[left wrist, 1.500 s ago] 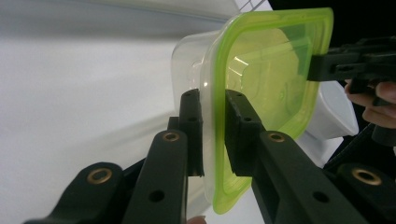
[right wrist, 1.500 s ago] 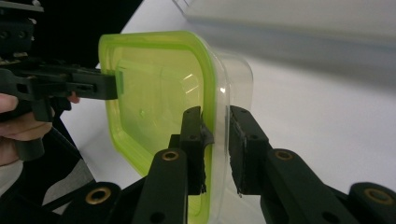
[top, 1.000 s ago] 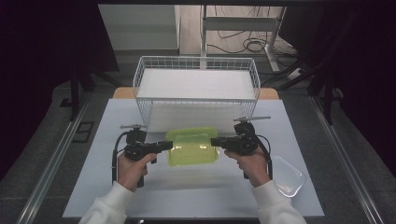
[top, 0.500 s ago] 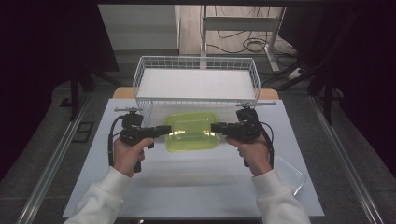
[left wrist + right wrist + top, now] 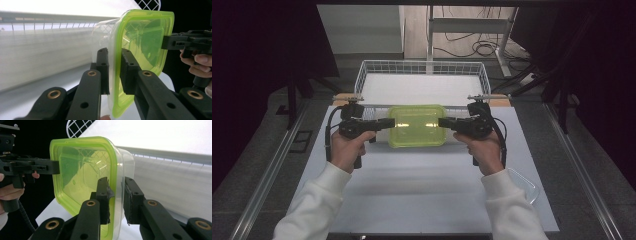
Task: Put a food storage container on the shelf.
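Two claws, left (image 5: 388, 123) and right (image 5: 443, 121), clamp a green-lidded container (image 5: 417, 125) before the wire basket (image 5: 362, 76).

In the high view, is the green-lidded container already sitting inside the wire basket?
No: the green-lidded container hangs between the left tongs and right tongs, in front of the wire basket.
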`<state>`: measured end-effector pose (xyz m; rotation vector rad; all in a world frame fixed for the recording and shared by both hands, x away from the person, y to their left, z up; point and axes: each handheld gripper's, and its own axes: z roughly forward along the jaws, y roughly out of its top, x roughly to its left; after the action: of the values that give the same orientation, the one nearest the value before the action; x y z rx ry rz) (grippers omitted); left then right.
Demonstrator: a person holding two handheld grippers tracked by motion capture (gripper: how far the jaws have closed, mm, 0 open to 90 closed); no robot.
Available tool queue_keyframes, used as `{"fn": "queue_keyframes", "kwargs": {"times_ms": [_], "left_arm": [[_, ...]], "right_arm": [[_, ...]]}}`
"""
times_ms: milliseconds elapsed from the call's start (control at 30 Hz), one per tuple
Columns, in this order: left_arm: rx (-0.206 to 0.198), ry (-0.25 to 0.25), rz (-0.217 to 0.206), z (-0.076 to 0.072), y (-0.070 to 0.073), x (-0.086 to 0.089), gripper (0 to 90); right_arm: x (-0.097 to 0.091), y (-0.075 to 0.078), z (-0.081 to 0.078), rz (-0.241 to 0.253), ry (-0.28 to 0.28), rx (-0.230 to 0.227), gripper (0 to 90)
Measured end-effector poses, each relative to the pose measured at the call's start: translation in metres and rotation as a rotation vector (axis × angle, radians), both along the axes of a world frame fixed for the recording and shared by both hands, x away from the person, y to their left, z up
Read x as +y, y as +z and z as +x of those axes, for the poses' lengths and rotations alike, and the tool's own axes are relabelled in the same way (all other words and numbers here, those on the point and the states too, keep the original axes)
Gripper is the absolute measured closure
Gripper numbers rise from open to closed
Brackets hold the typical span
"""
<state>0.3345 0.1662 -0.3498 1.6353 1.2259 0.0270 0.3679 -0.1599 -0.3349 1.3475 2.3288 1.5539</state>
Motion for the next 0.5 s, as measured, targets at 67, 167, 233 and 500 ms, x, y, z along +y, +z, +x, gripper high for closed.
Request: {"fn": "queue_keyframes", "kwargs": {"times_ms": [67, 167, 233, 500], "left_arm": [[-0.002, 0.0, 0.0, 0.003, 0.003, 0.001, 79.8], [-0.009, 0.001, -0.007, 0.009, 0.008, 0.003, 79.7], [-0.012, 0.0, -0.009, 0.012, 0.011, 0.004, 79.8], [-0.012, -0.007, -0.011, 0.022, 0.018, 0.008, 79.7]], "right_arm": [[0.001, 0.002, 0.002, 0.001, -0.001, -0.002, 75.3], [0.002, 0.008, 0.008, 0.008, -0.004, -0.007, 75.4], [0.003, 0.01, 0.01, 0.01, -0.006, -0.011, 75.4], [0.006, 0.019, 0.018, 0.009, -0.01, -0.015, 75.4]]}}
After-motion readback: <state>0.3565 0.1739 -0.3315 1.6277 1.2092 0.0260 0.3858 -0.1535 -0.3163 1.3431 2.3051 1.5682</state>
